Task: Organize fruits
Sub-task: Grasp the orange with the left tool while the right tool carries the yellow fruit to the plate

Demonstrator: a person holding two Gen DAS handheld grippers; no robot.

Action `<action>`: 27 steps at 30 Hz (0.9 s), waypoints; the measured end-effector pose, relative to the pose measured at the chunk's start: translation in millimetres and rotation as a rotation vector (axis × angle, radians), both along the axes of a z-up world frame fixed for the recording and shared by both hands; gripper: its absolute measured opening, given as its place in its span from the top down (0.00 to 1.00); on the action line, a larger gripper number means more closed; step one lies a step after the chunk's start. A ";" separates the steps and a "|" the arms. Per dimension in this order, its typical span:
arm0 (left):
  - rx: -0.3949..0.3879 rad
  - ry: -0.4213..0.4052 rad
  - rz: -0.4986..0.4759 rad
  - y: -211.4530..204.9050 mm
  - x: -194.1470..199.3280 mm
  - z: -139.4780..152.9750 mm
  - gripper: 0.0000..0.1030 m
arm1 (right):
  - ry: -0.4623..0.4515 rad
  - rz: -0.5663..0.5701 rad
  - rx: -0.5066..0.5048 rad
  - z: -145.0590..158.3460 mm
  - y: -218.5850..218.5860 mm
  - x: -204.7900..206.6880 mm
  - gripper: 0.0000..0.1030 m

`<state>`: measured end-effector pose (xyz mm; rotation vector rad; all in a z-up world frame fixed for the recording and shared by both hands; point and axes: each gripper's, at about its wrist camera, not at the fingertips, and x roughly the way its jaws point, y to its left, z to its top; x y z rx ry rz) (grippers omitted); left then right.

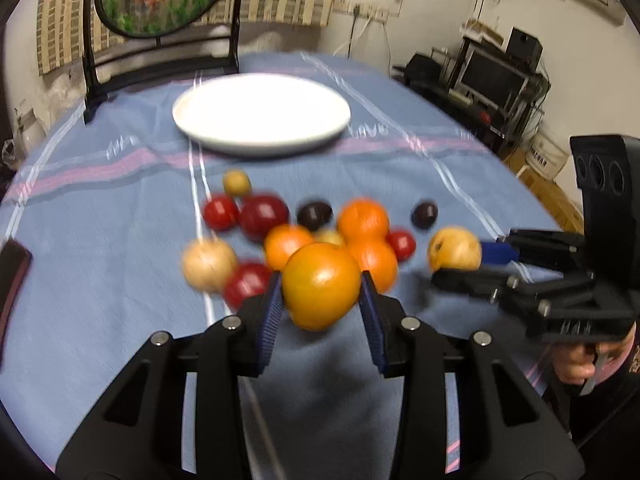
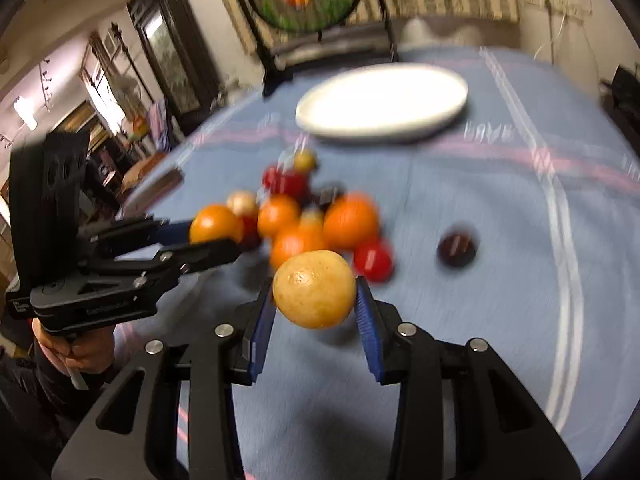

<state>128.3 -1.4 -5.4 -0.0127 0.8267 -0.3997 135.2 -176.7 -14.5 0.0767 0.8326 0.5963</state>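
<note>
Blue striped cloth (image 1: 120,208) covers counter; white plate (image 1: 262,114) at far side, fruit pile (image 1: 304,228) nearer. Left claw (image 1: 322,284) clamps an orange fruit (image 1: 322,286) above cloth. Right claw (image 2: 316,294) clamps a yellow fruit (image 2: 315,289), lifted beside pile.

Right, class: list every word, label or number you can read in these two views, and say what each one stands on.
Nothing reads clearly.
Raised lettering on the body of the black left gripper: too blurred.
White woven marks on the blue striped tablecloth: blurred.
Print on the white box beyond the table: too small.
</note>
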 end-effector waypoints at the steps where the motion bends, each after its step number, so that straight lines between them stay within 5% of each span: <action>1: 0.001 -0.012 0.006 3.7 9.1 9.0 0.63 | -0.028 -0.013 0.003 9.7 -0.6 6.5 0.61; 8: 0.016 -0.035 0.063 18.0 107.7 42.6 0.63 | -0.083 -0.091 -0.040 37.8 11.8 111.3 0.61; 16: 0.049 0.095 0.136 18.3 221.6 8.8 0.63 | 0.049 -0.134 -0.155 3.0 40.0 221.7 0.61; 27: 0.102 0.162 0.156 15.7 256.6 -30.5 0.62 | 0.101 -0.099 -0.266 -28.6 58.9 251.4 0.60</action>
